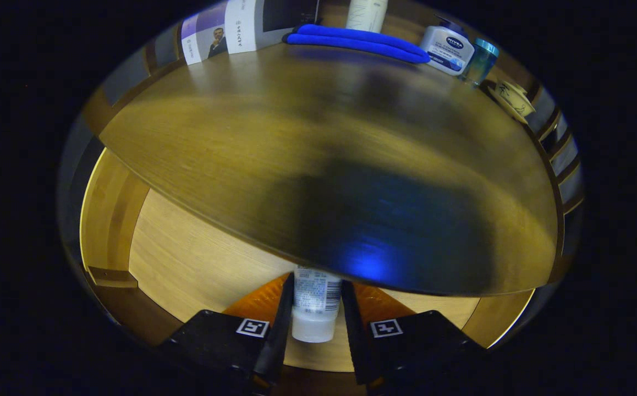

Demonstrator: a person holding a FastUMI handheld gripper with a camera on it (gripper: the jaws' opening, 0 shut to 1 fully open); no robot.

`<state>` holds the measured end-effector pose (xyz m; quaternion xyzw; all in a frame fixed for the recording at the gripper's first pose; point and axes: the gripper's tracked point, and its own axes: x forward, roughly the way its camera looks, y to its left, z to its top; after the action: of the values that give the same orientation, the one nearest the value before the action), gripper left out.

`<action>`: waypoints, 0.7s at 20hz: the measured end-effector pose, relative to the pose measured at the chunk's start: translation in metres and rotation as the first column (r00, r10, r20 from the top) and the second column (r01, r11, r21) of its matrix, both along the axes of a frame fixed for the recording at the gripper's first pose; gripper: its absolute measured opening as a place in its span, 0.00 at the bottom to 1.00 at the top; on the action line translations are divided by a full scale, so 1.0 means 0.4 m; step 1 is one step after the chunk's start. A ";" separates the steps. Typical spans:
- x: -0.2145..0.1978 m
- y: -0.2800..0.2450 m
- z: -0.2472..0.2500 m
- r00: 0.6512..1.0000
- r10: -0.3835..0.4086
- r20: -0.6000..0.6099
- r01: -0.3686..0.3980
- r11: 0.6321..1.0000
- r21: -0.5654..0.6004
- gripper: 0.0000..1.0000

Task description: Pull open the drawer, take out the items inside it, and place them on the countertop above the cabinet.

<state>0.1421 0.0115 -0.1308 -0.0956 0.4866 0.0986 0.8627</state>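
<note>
— Claw (314, 308) first. What are its two fingers doing?

— They are close together and squeezing a small white tube (315, 300). One finger presses on the tube's left side and the other presses on its right side. The tube is clamped tight between them.

— What does the tube look like?

— It has a label with black stripes on it, and a pale cap at the end near the claw. Its far end goes under the edge of the brown wooden countertop (318, 148), so I cannot see that part.

— Now go from the left. What is there?

— Low on the left is the open drawer (186, 258). It has a light wood floor and a darker wood side wall. The tube and the fingers are over the drawer, just in front of the countertop's edge.

— And up on the countertop?

— At the far back left stand some books (225, 30) with pale covers. Next, near the middle, lies a folded blue cloth (360, 41). A tall pale bottle (367, 14) stands behind the cloth. To the right of the cloth is a white jar (448, 48) with a blue label. Just beside that jar is a small see-through teal cup (481, 60). Furthest right is a flat cream-coloured thing (511, 99) with dark lines on it. I cannot tell what it is.

— Anything in the middle of the countertop?

— A big dark shadow with a blue shine lies on the near part.
</note>
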 end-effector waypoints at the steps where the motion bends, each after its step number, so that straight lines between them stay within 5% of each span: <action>1: -0.005 0.007 -0.006 1.000 -0.001 -0.006 0.001 1.000 0.020 0.47; 14: -0.172 0.062 0.127 0.973 0.221 0.061 -0.227 0.968 0.106 0.42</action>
<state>0.0732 0.0364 -0.0799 -0.1036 0.4452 0.2204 0.8617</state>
